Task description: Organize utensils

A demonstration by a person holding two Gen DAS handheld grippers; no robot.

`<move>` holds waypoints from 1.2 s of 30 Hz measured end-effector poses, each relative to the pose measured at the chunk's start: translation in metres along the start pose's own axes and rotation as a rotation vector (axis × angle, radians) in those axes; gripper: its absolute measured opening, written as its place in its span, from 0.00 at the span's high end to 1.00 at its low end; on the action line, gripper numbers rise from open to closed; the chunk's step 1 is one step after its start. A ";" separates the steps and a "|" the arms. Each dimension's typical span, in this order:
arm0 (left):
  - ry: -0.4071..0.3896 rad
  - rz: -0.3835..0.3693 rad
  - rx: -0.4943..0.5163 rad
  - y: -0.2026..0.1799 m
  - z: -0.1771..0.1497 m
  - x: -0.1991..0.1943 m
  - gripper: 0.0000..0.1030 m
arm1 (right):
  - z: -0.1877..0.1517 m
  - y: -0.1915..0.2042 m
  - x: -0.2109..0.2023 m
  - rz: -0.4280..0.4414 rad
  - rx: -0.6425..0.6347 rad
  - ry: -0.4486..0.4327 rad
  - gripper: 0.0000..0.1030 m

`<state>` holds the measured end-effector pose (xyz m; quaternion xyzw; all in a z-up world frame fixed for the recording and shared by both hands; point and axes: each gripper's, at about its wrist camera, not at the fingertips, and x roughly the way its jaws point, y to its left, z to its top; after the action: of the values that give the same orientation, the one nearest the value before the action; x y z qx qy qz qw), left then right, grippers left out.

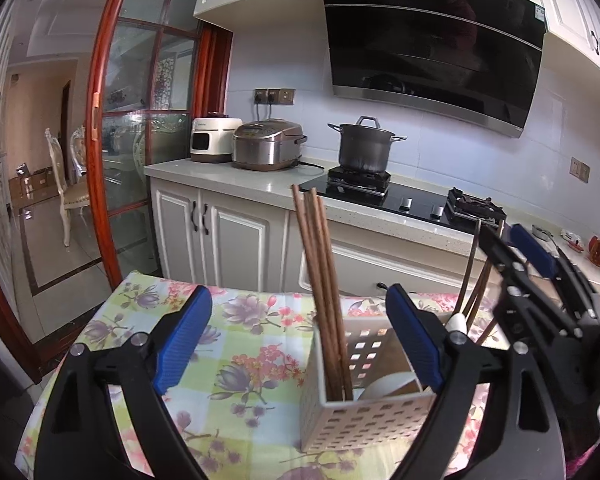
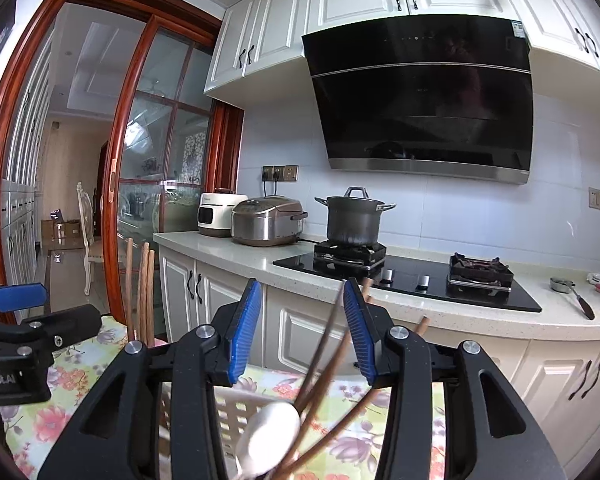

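Kitchen backdrop w/ white cabinets, a black range hood (image 1: pixel 432 48) over a gas hob, a steel stockpot (image 1: pixel 365 146) on the left burner and a rice cooker (image 1: pixel 269 144) on the counter beside it. Closer to me: a table under a floral tablecloth (image 1: pixel 240 344).

Left wrist view: my left gripper (image 1: pixel 300 344) stands wide, blue pads well apart and pressing on nothing. Between them sits the white perforated utensil caddy (image 1: pixel 364 420), upright on the cloth, split into compartments. Its left compartment holds a bundle of brown wooden chopsticks (image 1: pixel 320 280), nearly upright, tips up, leaning slightly left. Something white and rounded lies in the middle compartment; can't tell what it is. On the right I see my right gripper (image 1: pixel 516 248) over the caddy's far end, w/ more chopsticks (image 1: pixel 476 292) poking up under it.

Right wrist view: right gripper (image 2: pixel 300 320) is abt half open, pads apart. A loose fan of brown chopsticks (image 2: pixel 328 356) leans up between the pads at diff angles; the pads don't clamp them, though one thin stick runs close by the right pad. Below them is a white ceramic spoon (image 2: pixel 272 432), blurred, bowl toward me, over the caddy rim (image 2: pixel 236 396). At left, the first bundle (image 2: pixel 142 292) stands upright, by the left gripper's blue pad (image 2: pixel 18 295).
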<state>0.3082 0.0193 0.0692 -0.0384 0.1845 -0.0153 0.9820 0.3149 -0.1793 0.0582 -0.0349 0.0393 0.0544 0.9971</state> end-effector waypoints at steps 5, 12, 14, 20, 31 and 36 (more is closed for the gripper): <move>-0.026 0.058 0.029 0.001 -0.012 -0.020 0.05 | -0.002 -0.014 -0.033 0.023 0.040 0.052 0.45; -0.019 0.043 0.066 -0.003 -0.036 -0.059 0.05 | -0.012 -0.018 -0.095 0.084 0.048 0.149 0.33; -0.031 0.049 0.094 -0.008 -0.044 -0.077 0.05 | -0.013 -0.020 -0.113 0.097 0.054 0.174 0.31; -0.035 0.044 0.130 -0.012 -0.067 -0.126 0.05 | -0.012 -0.024 -0.158 0.128 0.071 0.260 0.24; -0.067 0.015 0.165 -0.020 -0.078 -0.184 0.05 | -0.019 -0.020 -0.191 0.173 0.068 0.363 0.19; -0.030 0.023 0.151 -0.018 -0.080 -0.181 0.05 | -0.022 -0.020 -0.192 0.173 0.062 0.370 0.18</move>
<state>0.1104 0.0041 0.0615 0.0378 0.1683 -0.0174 0.9848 0.1255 -0.2211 0.0537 -0.0103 0.2263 0.1311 0.9651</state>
